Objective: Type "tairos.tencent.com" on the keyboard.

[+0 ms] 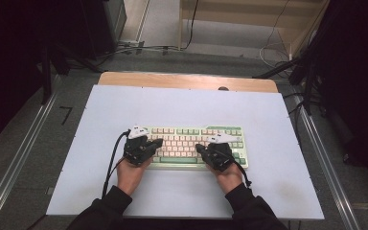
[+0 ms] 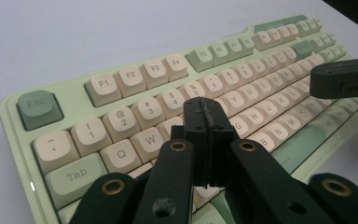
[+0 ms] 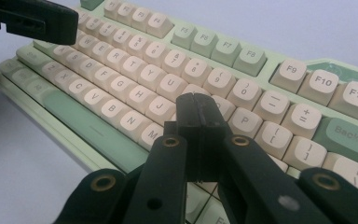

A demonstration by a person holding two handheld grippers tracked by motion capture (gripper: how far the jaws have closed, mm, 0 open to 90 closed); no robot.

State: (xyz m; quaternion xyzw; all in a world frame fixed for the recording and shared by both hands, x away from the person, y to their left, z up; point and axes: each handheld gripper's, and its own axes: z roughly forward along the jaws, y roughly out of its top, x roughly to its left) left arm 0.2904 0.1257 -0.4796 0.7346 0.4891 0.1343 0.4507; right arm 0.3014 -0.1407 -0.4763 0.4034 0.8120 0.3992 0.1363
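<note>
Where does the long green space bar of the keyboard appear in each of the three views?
High view: the space bar is in the keyboard's near row, between the left gripper and right gripper.
Left gripper view: at the right, beside the shut jaws.
Right gripper view: at the left, running diagonally along the near edge.
Shared landmark: the keyboard itself, its pale green frame.

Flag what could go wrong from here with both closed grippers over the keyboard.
The left gripper, shut, has a wide tip over tightly packed keys, so it may press two at once. The right gripper faces the same risk near the K and L keys. The keyboard lies loose on the white mat; a slanted push might slide it.
</note>
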